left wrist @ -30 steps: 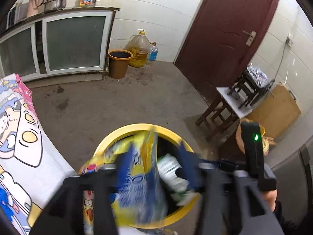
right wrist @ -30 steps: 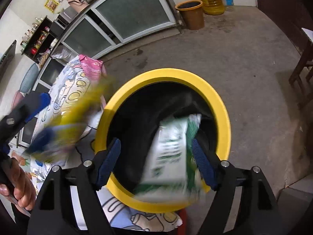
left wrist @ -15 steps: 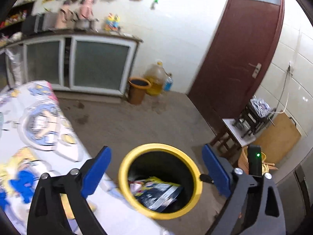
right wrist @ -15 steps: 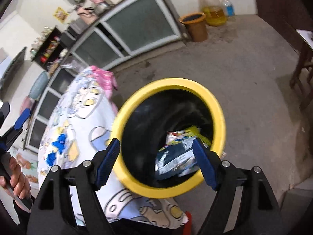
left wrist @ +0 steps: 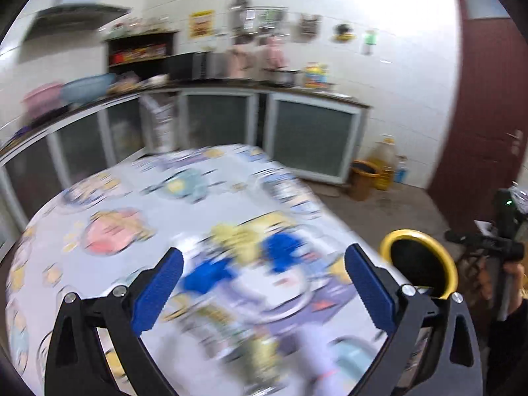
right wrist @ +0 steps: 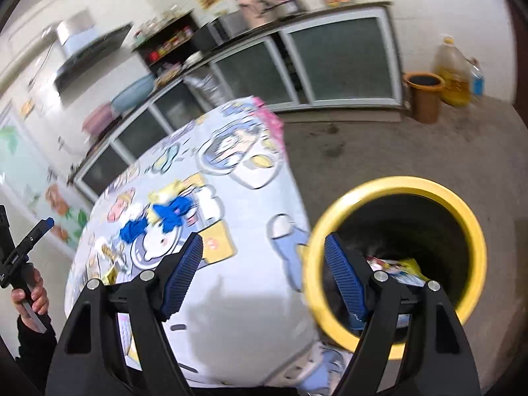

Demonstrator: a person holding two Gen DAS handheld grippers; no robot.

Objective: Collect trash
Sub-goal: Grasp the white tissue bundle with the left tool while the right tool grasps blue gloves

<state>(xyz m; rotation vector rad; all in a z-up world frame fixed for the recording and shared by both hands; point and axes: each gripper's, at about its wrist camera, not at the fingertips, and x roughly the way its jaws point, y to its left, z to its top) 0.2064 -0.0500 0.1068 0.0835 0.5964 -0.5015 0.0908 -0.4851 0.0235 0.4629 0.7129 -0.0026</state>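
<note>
Both claws, left claw [left wrist: 264, 283] and right claw [right wrist: 264, 275], gape wide and empty; crumpled wrappers [right wrist: 397, 269] sit inside the round yellow-rimmed bin [right wrist: 475, 231], parked beside the cartoon-print worktop [right wrist: 231, 297] for easy dumping.

L wrist cam: we look fwd along the left gripper [left wrist: 264, 283], from just above the table [left wrist: 138, 211], twd the cabinets [left wrist: 310, 138]. R wrist cam: we look down from the table's edge, close over the yellow bin [right wrist: 333, 211]. Both views share table, bin, cabinets.
</note>
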